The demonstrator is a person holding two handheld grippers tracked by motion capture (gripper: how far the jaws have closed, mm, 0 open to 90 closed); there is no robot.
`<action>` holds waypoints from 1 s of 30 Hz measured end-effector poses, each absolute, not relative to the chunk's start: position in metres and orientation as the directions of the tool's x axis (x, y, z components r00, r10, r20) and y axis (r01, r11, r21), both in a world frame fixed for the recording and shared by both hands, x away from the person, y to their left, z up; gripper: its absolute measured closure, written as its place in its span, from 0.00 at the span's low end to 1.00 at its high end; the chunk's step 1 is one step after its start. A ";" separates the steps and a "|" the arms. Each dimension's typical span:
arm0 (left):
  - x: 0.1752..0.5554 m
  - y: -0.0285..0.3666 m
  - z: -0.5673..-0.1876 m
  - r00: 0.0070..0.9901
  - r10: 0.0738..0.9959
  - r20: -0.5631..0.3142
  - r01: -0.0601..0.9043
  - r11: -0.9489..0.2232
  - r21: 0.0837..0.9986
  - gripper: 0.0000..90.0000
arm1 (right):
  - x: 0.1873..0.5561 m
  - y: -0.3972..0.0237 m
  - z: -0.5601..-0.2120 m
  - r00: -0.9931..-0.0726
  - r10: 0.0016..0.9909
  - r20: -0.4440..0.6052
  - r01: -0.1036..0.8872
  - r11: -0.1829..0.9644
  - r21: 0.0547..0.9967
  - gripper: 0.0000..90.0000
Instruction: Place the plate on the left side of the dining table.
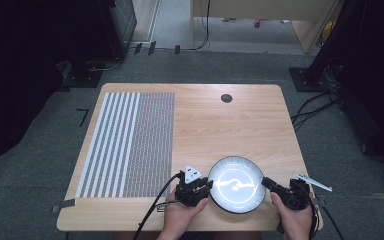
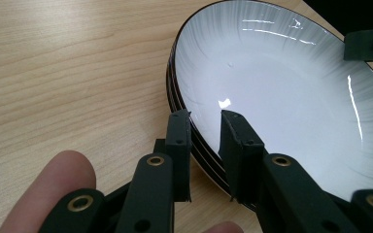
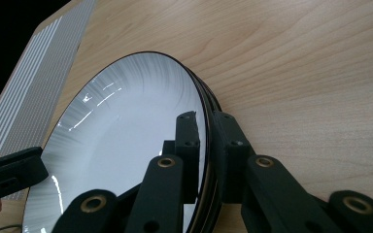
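Two grippers sit at opposite sides of a stack of plates [image 1: 236, 184] near the table's near edge, between the person's hands. The stack looks like several white plates with dark rims, nested. The left gripper [image 2: 205, 127] straddles the rim on its side: one jaw outside, one over the white face, with a visible gap, so I'd call it released, not yet pinching. The right gripper [image 3: 205, 127] has its jaws on either side of the opposite rim, close against it; whether the pads press I cannot tell.

My worry is the nesting. If either gripper catches only the top rim, the lower plates could stay behind or slide out on a lift. An uneven pinch, one side firm and one loose, could tip the stack toward the looser hand. Glazed rims are slick, too.

The table edge [image 1: 130, 226] lies just behind both grippers, so there is little room to pull back. Ahead of them the wooden table [image 1: 220, 125] lies bare. Beyond the left gripper's outer side lies a striped placemat [image 1: 127, 142], near but apart from the stack.
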State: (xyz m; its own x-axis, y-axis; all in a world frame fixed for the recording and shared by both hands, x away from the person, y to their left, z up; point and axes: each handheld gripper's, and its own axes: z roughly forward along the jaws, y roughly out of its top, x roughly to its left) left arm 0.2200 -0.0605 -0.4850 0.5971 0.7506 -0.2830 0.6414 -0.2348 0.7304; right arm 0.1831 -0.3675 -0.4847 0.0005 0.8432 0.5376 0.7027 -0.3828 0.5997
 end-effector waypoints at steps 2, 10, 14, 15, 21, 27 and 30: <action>0.220 -0.061 -0.486 0.596 0.753 -0.280 0.641 -0.236 0.730 0.84 | 0.184 -0.366 -0.484 -0.001 0.845 0.535 0.705 -0.378 0.599 0.89; 0.220 -0.062 -0.486 0.592 0.757 -0.277 0.640 -0.233 0.732 0.85 | 0.187 -0.364 -0.482 0.026 0.834 0.552 0.726 -0.395 0.563 0.88; 0.220 -0.062 -0.486 0.589 0.760 -0.275 0.639 -0.230 0.734 0.85 | 0.188 -0.366 -0.483 0.050 0.824 0.565 0.730 -0.416 0.542 0.95; 0.220 -0.062 -0.486 0.587 0.760 -0.278 0.640 -0.227 0.734 0.85 | 0.188 -0.366 -0.483 0.051 0.822 0.567 0.727 -0.419 0.543 0.95; 0.223 -0.060 -0.486 0.587 0.751 -0.301 0.648 -0.214 0.731 0.85 | 0.188 -0.370 -0.488 0.057 0.780 0.623 0.704 -0.474 0.528 0.95; 0.226 -0.059 -0.485 0.577 0.748 -0.328 0.662 -0.193 0.724 0.84 | 0.188 -0.372 -0.491 0.055 0.761 0.647 0.695 -0.494 0.522 0.95; 0.227 -0.058 -0.485 0.578 0.743 -0.338 0.663 -0.187 0.724 0.84 | 0.188 -0.373 -0.492 0.053 0.749 0.661 0.694 -0.503 0.515 0.94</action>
State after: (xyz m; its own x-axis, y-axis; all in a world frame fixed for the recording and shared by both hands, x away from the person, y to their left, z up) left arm 0.2272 -0.0575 -0.4845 0.5781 0.7428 -0.3376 0.6635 -0.1871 0.7244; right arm 0.1878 -0.3729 -0.4924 0.0526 0.7488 0.6607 0.6937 -0.5033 0.5152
